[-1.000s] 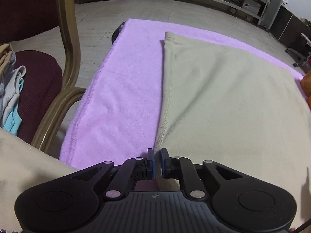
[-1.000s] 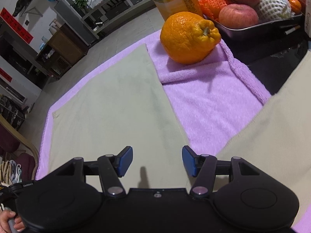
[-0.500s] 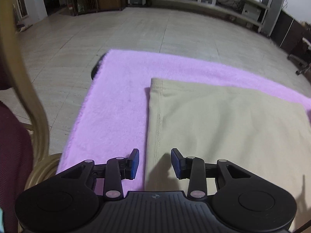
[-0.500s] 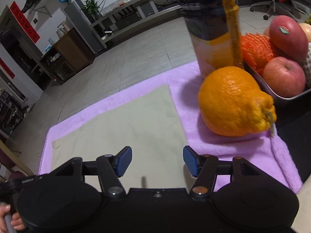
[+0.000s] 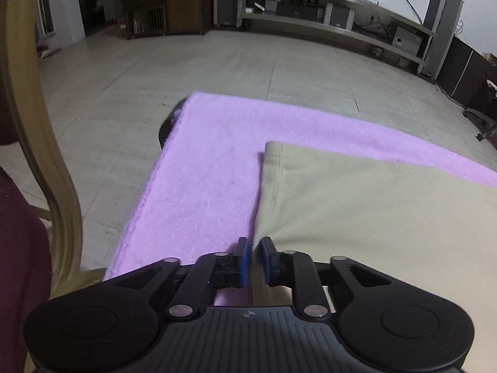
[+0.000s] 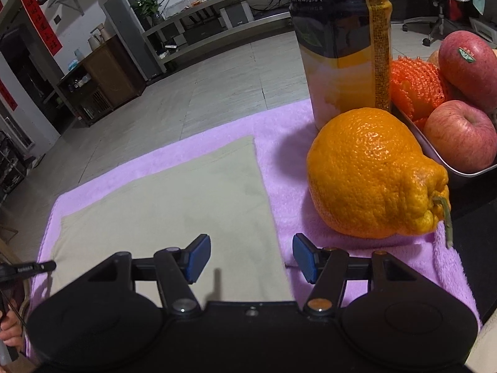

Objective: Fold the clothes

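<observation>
The beige garment (image 5: 388, 217) lies flat on the pink towel (image 5: 202, 186) that covers the table, its left hem running from the near edge toward the far one, its far edge parallel to the towel's far edge.

The left gripper (image 5: 254, 259) sits at the garment's near left corner; its blue pads are drawn close with a thin strip of the hem between them, so it appears to be pinching that corner. The right gripper (image 6: 251, 258) hovers over the near right corner with its fingers wide apart and nothing between them; the garment's right edge (image 6: 267, 205) runs between the pads, nearer the right one.

So each corner lies straight ahead of and just under its own gripper, and any fold would carry the near edge toward the far one.

The near edge itself is hidden under both gripper bodies. The garment's right part is cut off in the left view. An orange (image 6: 372, 174), a bottle (image 6: 341, 40) and a fruit tray (image 6: 450, 168) stand just beside the garment's right edge.
</observation>
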Demonstrator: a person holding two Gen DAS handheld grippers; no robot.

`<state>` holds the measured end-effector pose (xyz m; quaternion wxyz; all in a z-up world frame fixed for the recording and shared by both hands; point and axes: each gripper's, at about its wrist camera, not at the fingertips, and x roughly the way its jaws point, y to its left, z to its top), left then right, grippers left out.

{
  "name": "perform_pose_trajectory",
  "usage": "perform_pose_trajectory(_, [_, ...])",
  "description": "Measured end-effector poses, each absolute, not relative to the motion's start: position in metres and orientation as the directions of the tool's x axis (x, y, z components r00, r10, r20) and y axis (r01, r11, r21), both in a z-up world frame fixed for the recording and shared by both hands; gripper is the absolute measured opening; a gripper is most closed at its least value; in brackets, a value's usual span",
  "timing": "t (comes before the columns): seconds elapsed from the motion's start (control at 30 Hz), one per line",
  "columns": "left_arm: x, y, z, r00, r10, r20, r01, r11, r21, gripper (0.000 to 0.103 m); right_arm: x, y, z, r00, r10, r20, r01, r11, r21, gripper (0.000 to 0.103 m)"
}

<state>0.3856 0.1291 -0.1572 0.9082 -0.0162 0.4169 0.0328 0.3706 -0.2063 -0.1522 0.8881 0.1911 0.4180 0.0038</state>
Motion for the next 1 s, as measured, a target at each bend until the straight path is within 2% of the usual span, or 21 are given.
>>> perform_pose_trajectory(0.1, [0.392, 0.132, -0.156, 0.650, 0.054, -0.758, -0.097, 0.995, -0.012, 0.028, 0.392, -0.210, -0.149, 0.669, 0.148, -0.728, 0.171, 0.923, 0.344, 0.058])
perform_pose_trajectory(0.13, [0.394, 0.133, -0.156, 0.650, 0.057, -0.758, -0.104, 0.994, -0.015, 0.043, 0.400, -0.208, -0.147, 0.671, 0.143, -0.727, 0.182, 0.919, 0.349, 0.056])
perform_pose_trajectory(0.17, [0.395, 0.134, -0.155, 0.650, 0.060, -0.758, -0.112, 0.994, -0.018, 0.046, 0.408, -0.206, -0.144, 0.673, 0.139, -0.727, 0.194, 0.915, 0.354, 0.056])
perform_pose_trajectory(0.2, [0.397, 0.135, -0.155, 0.649, 0.062, -0.758, -0.120, 0.993, -0.021, 0.046, 0.415, -0.203, -0.143, 0.664, 0.167, -0.729, 0.199, 0.900, 0.387, 0.056])
perform_pose_trajectory(0.27, [0.407, 0.136, -0.158, 0.637, 0.074, -0.768, -0.141, 0.990, -0.021, 0.046, 0.426, -0.185, -0.140, 0.643, 0.254, -0.722, 0.117, 0.900, 0.420, 0.046])
perform_pose_trajectory(0.37, [0.419, 0.132, -0.166, 0.610, 0.108, -0.785, -0.144, 0.989, 0.025, 0.046, 0.424, -0.159, -0.130, 0.630, 0.303, -0.715, 0.073, 0.894, 0.443, 0.047])
perform_pose_trajectory(0.43, [0.423, 0.131, -0.174, 0.589, 0.128, -0.798, -0.144, 0.988, 0.052, 0.046, 0.423, -0.154, -0.131, 0.627, 0.278, -0.728, 0.070, 0.910, 0.408, 0.047])
perform_pose_trajectory(0.53, [0.420, 0.136, -0.178, 0.596, 0.113, -0.795, -0.157, 0.987, 0.023, 0.046, 0.425, -0.163, -0.137, 0.606, 0.214, -0.766, 0.121, 0.927, 0.355, 0.048])
perform_pose_trajectory(0.63, [0.415, 0.142, -0.180, 0.610, 0.095, -0.787, -0.165, 0.986, -0.009, 0.048, 0.416, -0.178, -0.139, 0.589, 0.104, -0.801, 0.173, 0.952, 0.251, 0.029])
perform_pose_trajectory(0.7, [0.414, 0.138, -0.180, 0.614, 0.100, -0.783, -0.158, 0.987, 0.002, 0.048, 0.403, -0.181, -0.139, 0.586, -0.015, -0.811, 0.176, 0.978, 0.109, 0.026])
perform_pose_trajectory(0.73, [0.414, 0.136, -0.180, 0.616, 0.104, -0.781, -0.154, 0.988, 0.010, 0.048, 0.396, -0.182, -0.140, 0.591, -0.083, -0.803, 0.172, 0.985, 0.024, 0.019])
perform_pose_trajectory(0.77, [0.414, 0.135, -0.180, 0.618, 0.110, -0.779, -0.152, 0.988, 0.019, 0.048, 0.393, -0.185, -0.141, 0.592, -0.123, -0.797, 0.170, 0.985, -0.026, 0.004])
perform_pose_trajectory(0.8, [0.414, 0.133, -0.180, 0.618, 0.118, -0.777, -0.148, 0.988, 0.032, 0.048, 0.392, -0.188, -0.142, 0.592, -0.155, -0.791, 0.168, 0.983, -0.067, 0.000])
perform_pose_trajectory(0.87, [0.413, 0.128, -0.179, 0.616, 0.132, -0.776, -0.135, 0.989, 0.062, 0.048, 0.389, -0.194, -0.144, 0.592, -0.218, -0.776, 0.165, 0.975, -0.149, 0.000])
perform_pose_trajectory(0.9, [0.413, 0.127, -0.178, 0.615, 0.132, -0.777, -0.126, 0.990, 0.068, 0.048, 0.388, -0.195, -0.142, 0.586, -0.220, -0.780, 0.174, 0.974, -0.144, 0.000])
perform_pose_trajectory(0.93, [0.413, 0.127, -0.176, 0.617, 0.119, -0.778, -0.115, 0.992, 0.060, 0.047, 0.388, -0.196, -0.140, 0.579, -0.214, -0.787, 0.186, 0.974, -0.128, 0.006])
perform_pose_trajectory(0.97, [0.413, 0.127, -0.175, 0.618, 0.108, -0.778, -0.106, 0.993, 0.054, 0.047, 0.388, -0.193, -0.137, 0.587, -0.180, -0.789, 0.168, 0.981, -0.098, 0.026])
perform_pose_trajectory(1.0, [0.416, 0.127, -0.176, 0.617, 0.109, -0.779, -0.108, 0.993, 0.053, 0.047, 0.387, -0.189, -0.135, 0.598, -0.138, -0.790, 0.142, 0.988, -0.064, 0.036])
